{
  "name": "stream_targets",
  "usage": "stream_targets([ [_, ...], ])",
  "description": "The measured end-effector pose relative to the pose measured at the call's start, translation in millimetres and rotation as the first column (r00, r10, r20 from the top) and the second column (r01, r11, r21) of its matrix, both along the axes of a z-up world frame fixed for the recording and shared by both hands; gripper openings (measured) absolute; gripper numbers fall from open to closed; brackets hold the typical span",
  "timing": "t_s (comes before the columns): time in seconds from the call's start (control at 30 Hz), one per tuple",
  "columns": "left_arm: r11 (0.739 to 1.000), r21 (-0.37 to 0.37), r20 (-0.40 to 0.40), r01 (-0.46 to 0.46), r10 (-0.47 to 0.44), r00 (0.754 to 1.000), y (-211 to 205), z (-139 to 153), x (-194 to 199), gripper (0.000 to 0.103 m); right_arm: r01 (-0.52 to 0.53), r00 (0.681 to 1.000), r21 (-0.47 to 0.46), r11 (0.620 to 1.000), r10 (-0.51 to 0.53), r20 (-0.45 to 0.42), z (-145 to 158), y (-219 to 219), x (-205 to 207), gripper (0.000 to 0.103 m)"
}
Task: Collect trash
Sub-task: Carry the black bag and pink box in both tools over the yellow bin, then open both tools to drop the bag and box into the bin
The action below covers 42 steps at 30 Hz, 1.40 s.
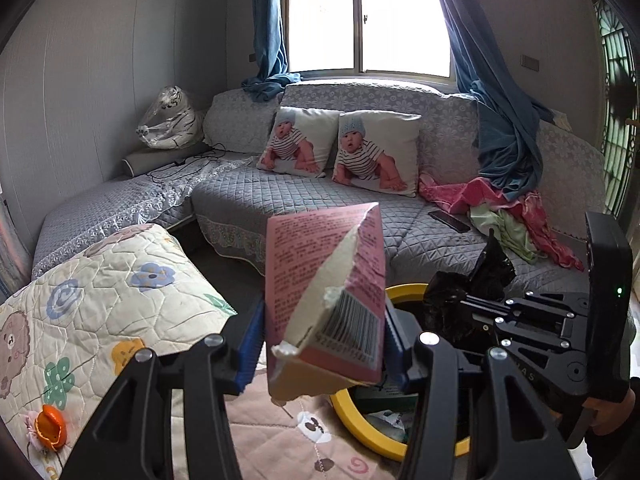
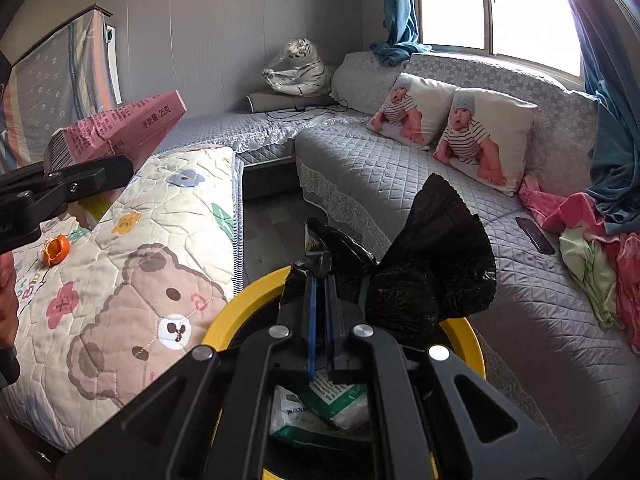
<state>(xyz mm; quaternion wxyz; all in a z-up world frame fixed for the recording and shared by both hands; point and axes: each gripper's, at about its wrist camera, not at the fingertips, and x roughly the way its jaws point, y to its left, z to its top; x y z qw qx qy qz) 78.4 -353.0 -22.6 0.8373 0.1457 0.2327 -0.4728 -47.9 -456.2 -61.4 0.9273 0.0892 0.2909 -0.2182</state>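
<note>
1. Above the quilted mat [image 2: 132, 248], left of the bin, we see the left gripper [image 1: 320, 344] clamped on a torn pink carton [image 1: 324, 292]. Its blue pads press the carton's two sides near the barcode end, and the ragged open end points away from the camera.
2. We judge the carton is held low on its body so that the long part sticks out ahead, ready to tip over the yellow-rimmed bin [image 2: 244, 312] just to its right.
3. The right gripper [image 2: 320, 320] has its fingers together, pinching the edge of the black bin liner [image 2: 432, 256]. A bunch of the liner stands up above the rim. We judge this grip keeps the bag's mouth lifted and open for the carton.
4. Bin contents: a white and green packet [image 2: 320, 408] lies inside, below the right gripper. Anything deeper is hidden by the gripper frame.
5. Trash not yet collected: an orange peel [image 2: 56, 250] sits on the mat, well apart from the bin.
6. Risk, as we judge it: the loose liner could fold over the opening and block the drop.
</note>
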Motion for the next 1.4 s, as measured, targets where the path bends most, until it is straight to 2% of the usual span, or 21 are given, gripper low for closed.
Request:
stream_targets([
  [0.43, 0.997, 0.079, -0.042, 0.027, -0.024, 0.999, -47.6, -34.1, -5.8, 0.05, 0.031, 0.998, 0.062, 0.998, -0.028, -0.057, -23.7, -10.2, -13.1, 0.003],
  [0.73, 0.994, 0.112, -0.092, 0.016, -0.005, 0.996, -63.5, -50.7, -1.1, 0.058, 0.042, 0.996, 0.101, 0.994, -0.033, -0.086, -29.0, -18.4, -13.4, 0.004],
  [0.8, 0.993, 0.116, -0.115, 0.012, 0.001, 0.993, -64.3, -53.6, 2.8, 0.059, 0.049, 0.996, 0.101, 0.994, -0.04, -0.083, -28.2, -20.1, -14.7, 0.004],
  [0.87, 0.993, 0.122, -0.125, 0.001, 0.015, 0.992, -64.4, -56.2, 6.7, 0.068, 0.058, 0.995, 0.103, 0.993, -0.05, -0.082, -26.8, -22.4, -16.3, 0.004],
  [1.0, 0.992, 0.126, -0.135, -0.016, 0.034, 0.99, -63.7, -58.6, 11.7, 0.071, 0.078, 0.994, 0.097, 0.992, -0.07, -0.083, -25.3, -26.9, -19.7, 0.004],
  [1.07, 0.992, 0.121, -0.156, -0.024, 0.043, 0.987, -61.6, -59.4, 15.2, 0.077, 0.087, 0.993, 0.094, 0.992, -0.08, -0.082, -24.0, -28.8, -21.0, 0.004],
  [1.4, 0.99, 0.092, -0.187, -0.105, 0.121, 0.975, -26.2, -54.0, 47.9, 0.082, 0.14, 0.987, 0.076, 0.987, -0.133, -0.088, -22.3, -33.5, -25.0, 0.004],
])
